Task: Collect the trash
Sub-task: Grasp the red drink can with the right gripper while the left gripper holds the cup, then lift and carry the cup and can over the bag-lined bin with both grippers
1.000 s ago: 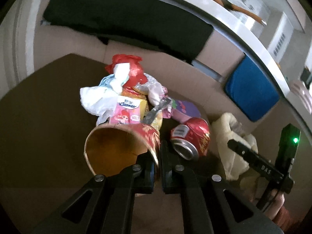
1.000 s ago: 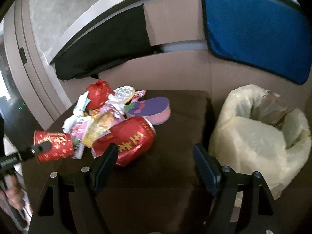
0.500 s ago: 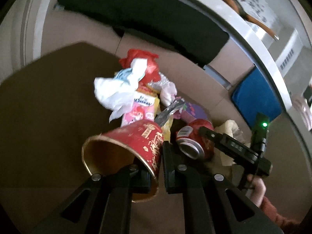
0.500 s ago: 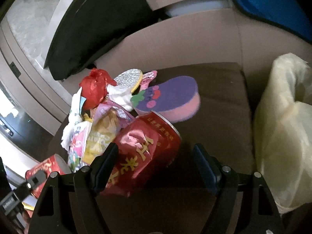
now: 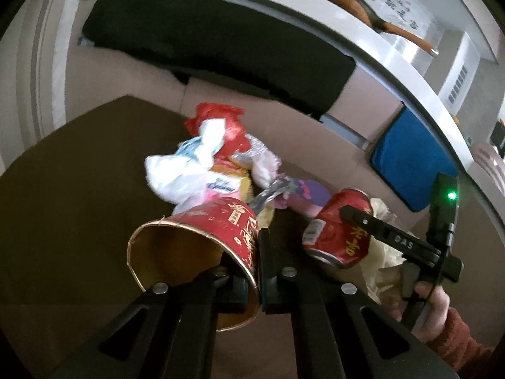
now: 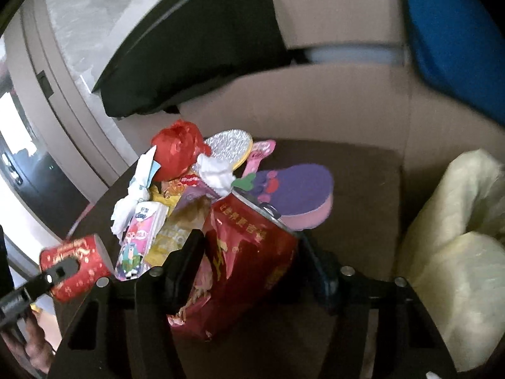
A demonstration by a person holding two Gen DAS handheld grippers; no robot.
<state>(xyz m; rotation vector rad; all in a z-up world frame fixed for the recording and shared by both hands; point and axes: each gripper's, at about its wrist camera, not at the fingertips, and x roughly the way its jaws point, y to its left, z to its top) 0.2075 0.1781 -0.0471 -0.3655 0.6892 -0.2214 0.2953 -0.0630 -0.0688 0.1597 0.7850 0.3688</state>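
Left wrist: left tool (image 5: 258,262) pinching rim of red paper cup (image 5: 202,240). Right wrist: right tool (image 6: 252,252), jaws just closing, clamped on dented red can (image 6: 246,259).

The right gripper (image 6: 249,252) is closing on a dented red can (image 6: 243,259), its two black fingers (image 6: 183,262) pressing the can's sides. Just behind the can, a heap of wrappers (image 6: 151,221) is lying on the brown table (image 6: 356,189), with a purple and pink sponge (image 6: 296,195) touching the can's top edge. At the right, a pale yellow bag (image 6: 457,246) is sitting open. At the lower left, the left gripper (image 6: 60,271) is pinching a red paper cup (image 6: 79,265).
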